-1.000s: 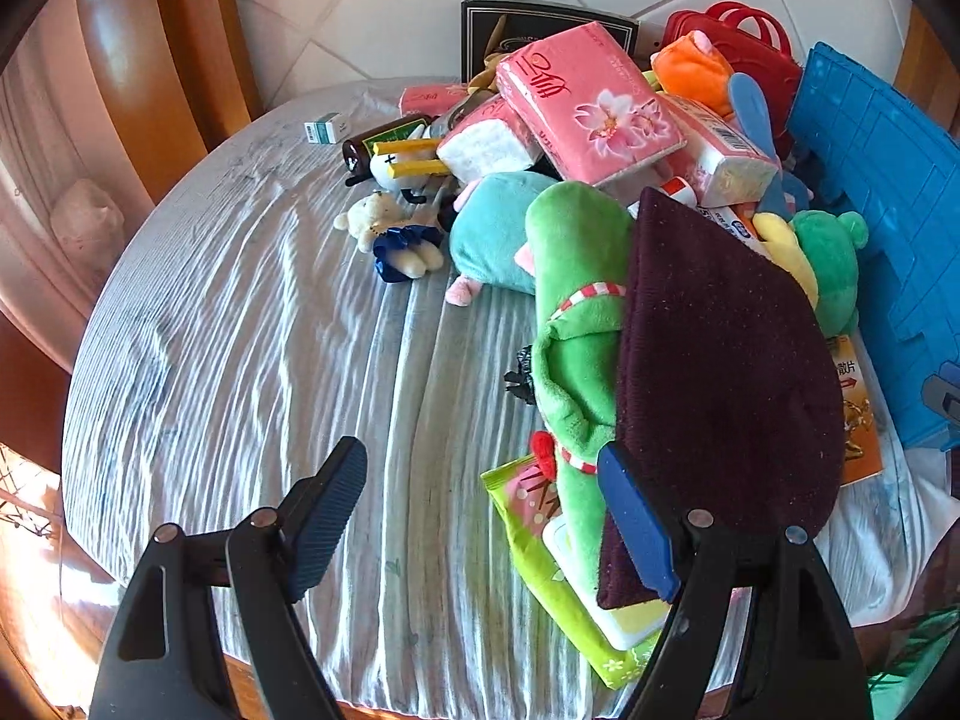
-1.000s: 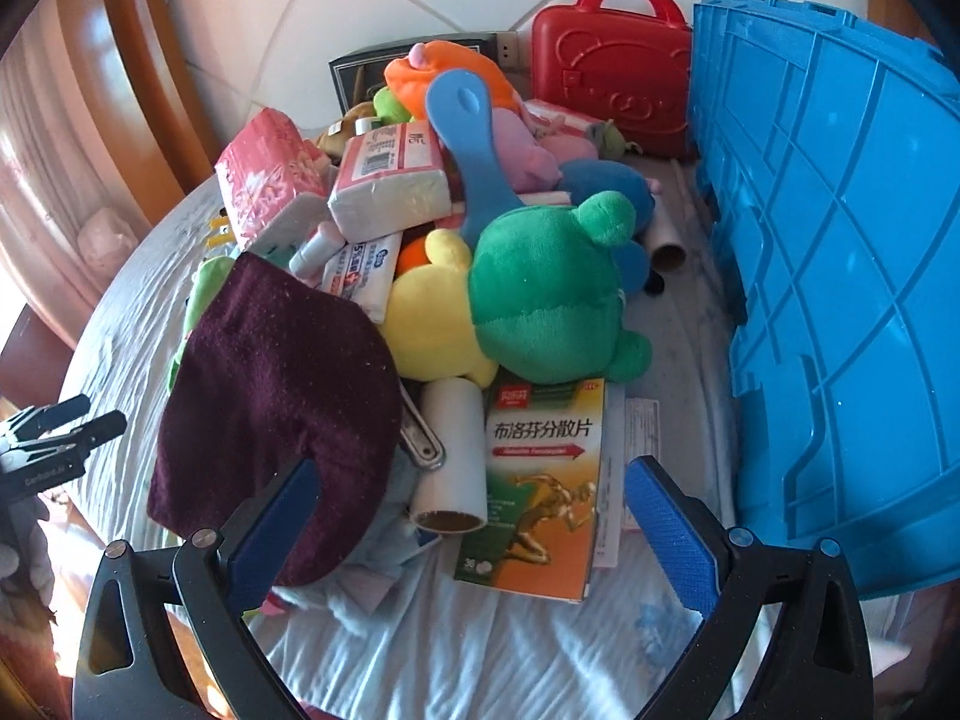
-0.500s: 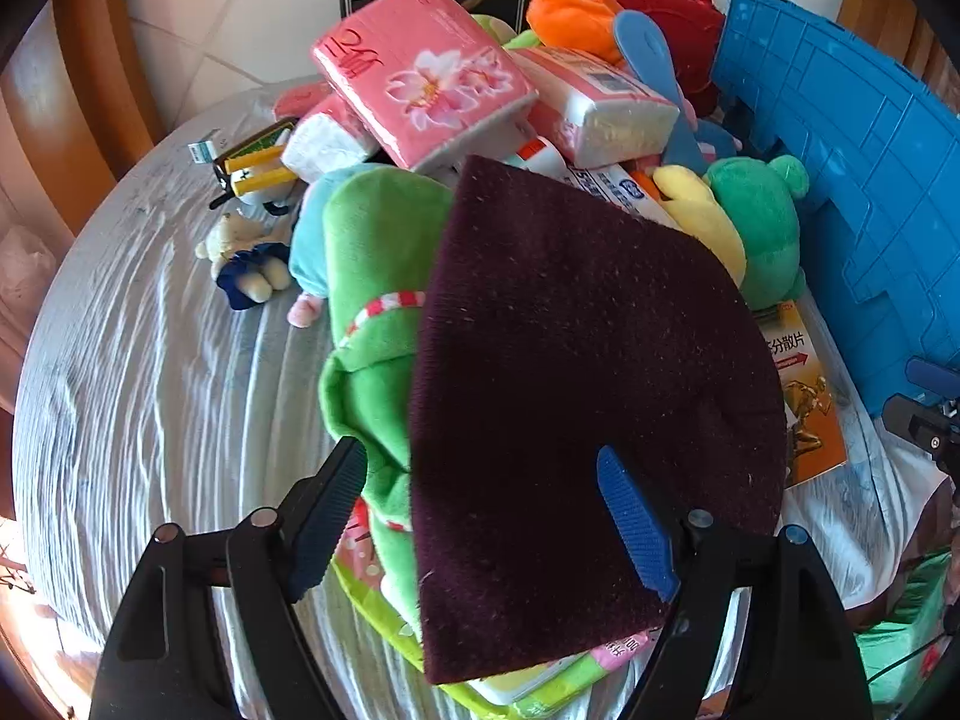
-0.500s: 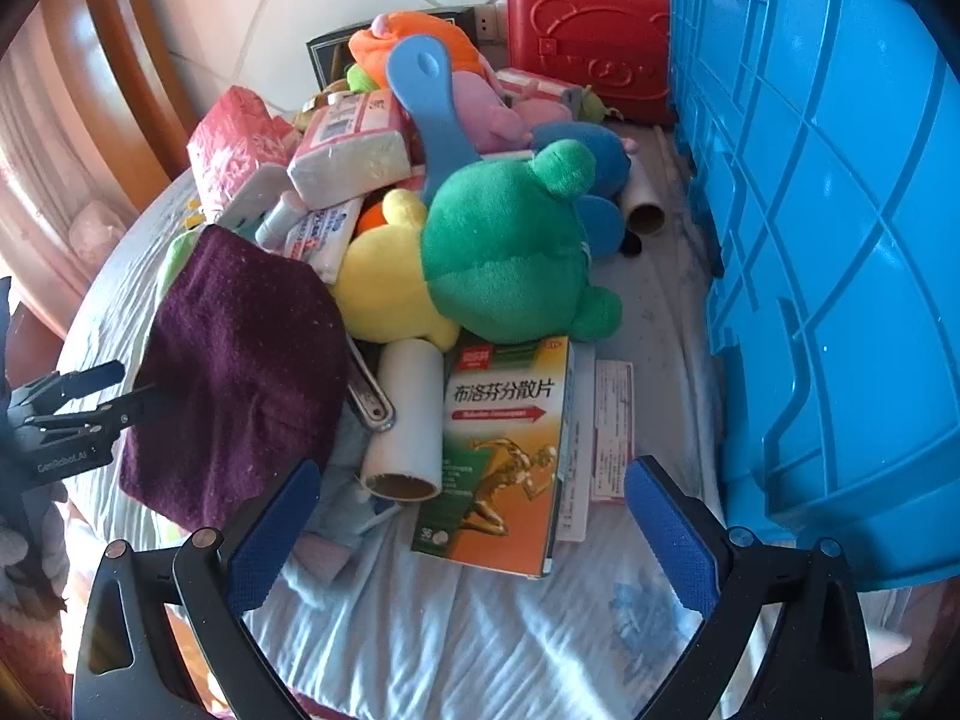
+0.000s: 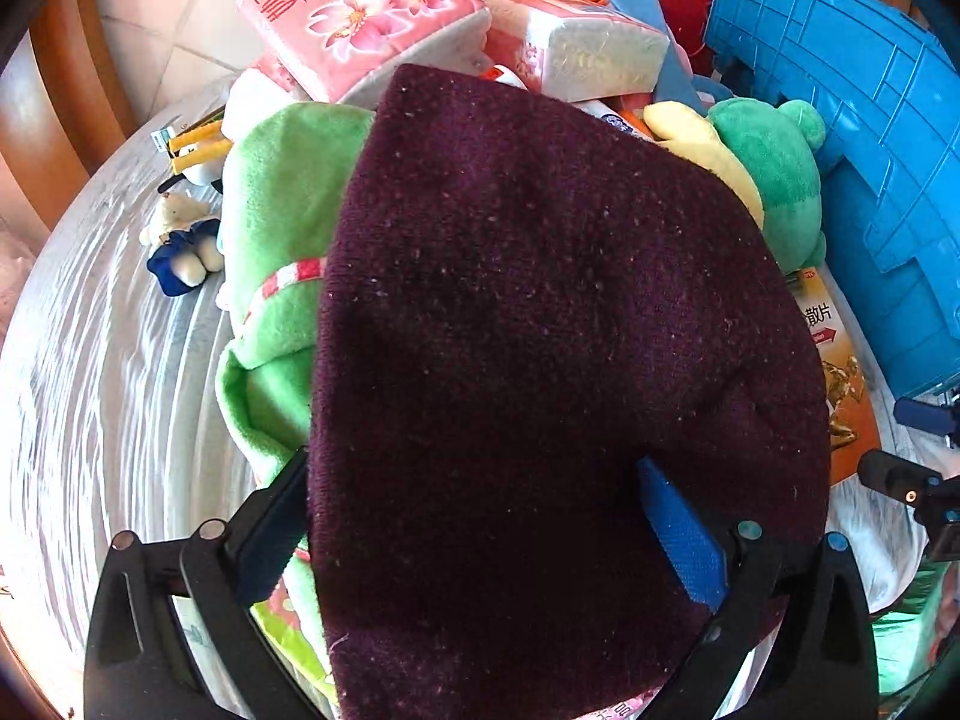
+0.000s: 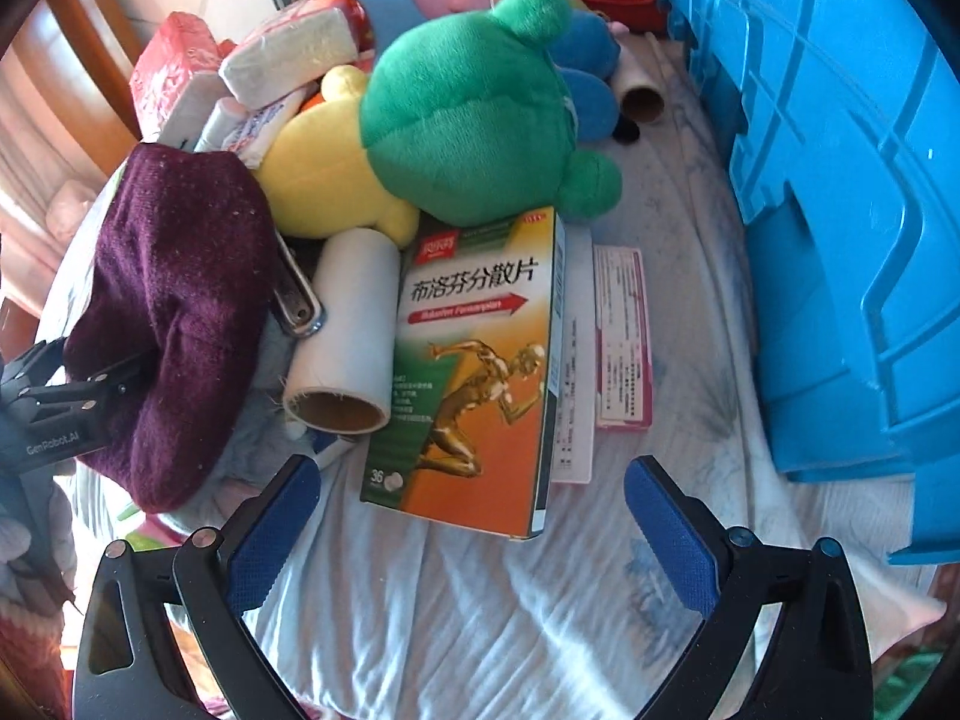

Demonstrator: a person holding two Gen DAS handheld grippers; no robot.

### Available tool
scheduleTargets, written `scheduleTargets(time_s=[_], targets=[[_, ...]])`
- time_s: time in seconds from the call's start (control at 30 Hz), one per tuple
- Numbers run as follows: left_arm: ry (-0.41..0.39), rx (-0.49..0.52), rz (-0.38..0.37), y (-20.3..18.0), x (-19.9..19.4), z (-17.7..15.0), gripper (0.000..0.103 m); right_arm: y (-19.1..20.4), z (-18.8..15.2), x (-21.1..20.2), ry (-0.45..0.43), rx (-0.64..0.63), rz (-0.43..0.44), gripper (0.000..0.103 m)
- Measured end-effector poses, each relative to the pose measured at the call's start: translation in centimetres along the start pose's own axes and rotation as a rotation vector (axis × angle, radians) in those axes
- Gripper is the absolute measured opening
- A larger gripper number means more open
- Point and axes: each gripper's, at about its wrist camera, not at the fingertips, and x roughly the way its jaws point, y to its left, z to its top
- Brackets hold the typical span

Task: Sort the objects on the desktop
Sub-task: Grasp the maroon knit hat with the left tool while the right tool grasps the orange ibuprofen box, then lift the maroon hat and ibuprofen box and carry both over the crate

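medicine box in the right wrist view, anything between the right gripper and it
Nothing visible does. The right gripper is open just short of the medicine box, with only bare tablecloth between the pads and the box's near end. The green plush rests on the box's far end, and the cardboard roll lies against its left side.

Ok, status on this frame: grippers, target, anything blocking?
Left gripper jaws opening, straddling the maroon hat, no grip yet. Right gripper open, empty, above the medicine box. Green plush overlaps the box's far end.
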Motion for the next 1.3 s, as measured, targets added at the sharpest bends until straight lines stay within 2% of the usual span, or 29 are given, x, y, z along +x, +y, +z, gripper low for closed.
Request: scheduleTargets(time_s=[0.2,0.43,0.47,0.53,0.6,0.63,0.67,0.7,0.73,0.77,0.8,0.87,1.03,1.07,1.1,1.13,1.17,1.3], targets=[[0.03,0.026,-0.05,0.7,0.5,0.2,0.103,-0.8,-1.2,0.7,-0.019,0.094,0.018,0.103],[0.014,0.102,-0.087,1.0,0.5,-0.2,0.103,-0.8,-2.9,1.8,-0.132,0.208,0.051,0.103],[0.015,0.108,-0.088,1.0,0.5,-0.2,0.103,-0.8,-3.2,2.0,-0.144,0.221,0.059,0.102],[0.025,0.127,-0.082,0.9,0.4,-0.2,0.103,-1.1,-3.9,2.3,-0.151,0.264,0.077,0.092],[0.022,0.139,-0.077,0.7,-0.1,-0.2,0.097,-1.4,-4.5,2.4,-0.147,0.301,0.088,0.074],[0.011,0.146,-0.076,0.7,-0.4,-0.3,0.089,-1.4,-4.7,2.4,-0.145,0.314,0.095,0.071],[-0.005,0.151,-0.075,0.6,-0.9,-0.4,0.079,-1.4,-4.8,2.3,-0.143,0.32,0.104,0.063],[-0.02,0.157,-0.074,0.6,-1.4,-0.5,0.072,-1.3,-4.9,2.3,-0.139,0.32,0.114,0.055],[-0.038,0.164,-0.068,0.5,-2.0,-0.6,0.059,-1.1,-4.8,2.1,-0.132,0.313,0.116,0.053],[-0.053,0.17,-0.061,0.5,-2.5,-0.6,0.041,-0.9,-4.7,1.9,-0.131,0.299,0.111,0.05],[-0.062,0.172,-0.062,0.5,-2.9,-0.5,0.03,-0.6,-4.6,1.6,-0.132,0.285,0.105,0.047],[-0.063,0.159,-0.083,0.9,-3.2,-0.3,0.027,-0.4,-4.3,1.3,-0.134,0.275,0.11,0.045],[-0.04,0.108,-0.127,0.7,-2.0,-0.5,0.028,0.1,-3.2,1.7,-0.133,0.267,0.111,0.044],[-0.044,0.106,-0.129,0.5,-2.4,-0.4,0.028,0.3,-3.0,1.7,-0.134,0.258,0.106,0.041],[-0.053,0.112,-0.127,0.4,-2.8,-0.4,0.025,0.7,-2.9,1.6,-0.142,0.246,0.096,0.033],[-0.069,0.12,-0.122,0.3,-3.4,-0.4,0.018,1.2,-2.8,1.1,-0.151,0.229,0.082,0.029],[-0.087,0.126,-0.118,0.2,-3.9,0.0,0.016,1.9,-2.7,0.7,-0.162,0.213,0.072,0.024],[-0.191,0.116,-0.121,0.7,-7.1,1.5,0.015,3.6,-2.3,-2.8,-0.221,0.152,-0.007,0.021]])
